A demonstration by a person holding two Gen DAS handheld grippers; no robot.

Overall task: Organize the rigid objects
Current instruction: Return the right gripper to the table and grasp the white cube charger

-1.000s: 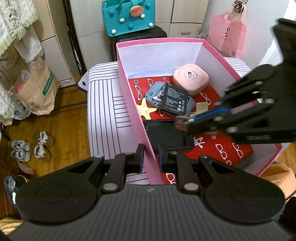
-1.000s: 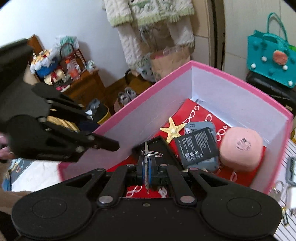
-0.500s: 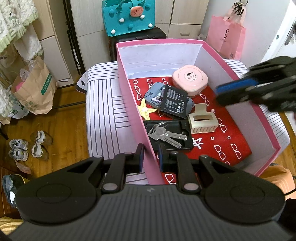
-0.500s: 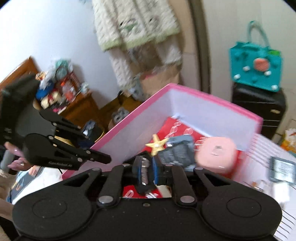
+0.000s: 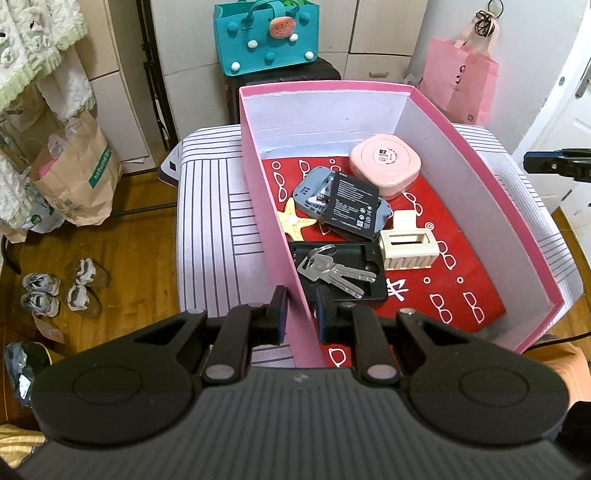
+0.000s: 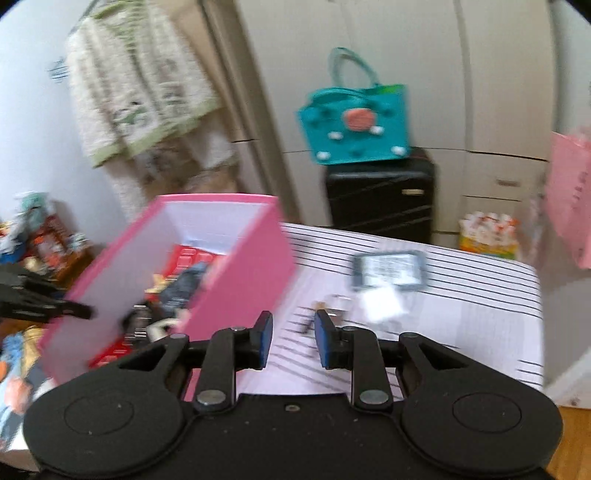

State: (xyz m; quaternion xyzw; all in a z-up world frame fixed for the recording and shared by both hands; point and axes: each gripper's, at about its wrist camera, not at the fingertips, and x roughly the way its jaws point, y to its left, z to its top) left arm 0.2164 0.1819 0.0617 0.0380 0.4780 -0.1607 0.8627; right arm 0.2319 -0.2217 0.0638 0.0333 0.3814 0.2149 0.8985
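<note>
The pink box [image 5: 480, 155] sits on a striped surface [image 5: 214, 206] and serves as the landmark here. The left gripper [image 5: 299, 308] straddles the box's near left wall, one finger outside and one inside, and its jaws appear to be gripping that wall. Inside the box, on the red patterned lining, a bunch of keys [image 5: 330, 271] lies on a black tray [image 5: 373, 266] close to the left wall, just ahead of the left gripper's inner finger. A cream hair clip [image 5: 408, 247] rests beside the tray, toward the box's middle. Farther in, a black battery [image 5: 352, 210] lies on top of a grey-blue device [image 5: 310, 192], and a yellow starfish [image 5: 293, 221] lies against the left wall beside them. A pink rounded case [image 5: 386, 166] sits near the box's far wall.

The right gripper [image 6: 291, 338] is outside the box, to its right, over the striped surface, and its jaws stand open with nothing between them. In the left wrist view only its blue-tipped end [image 5: 546, 162] shows, beyond the box's right wall. The right wrist view is blurred; past the box's right side, a grey framed item [image 6: 388, 271] and a white piece [image 6: 380, 306] lie on the striped surface. Behind the box, a teal bag [image 5: 266, 33] sits on a black suitcase [image 6: 380, 195].
</note>
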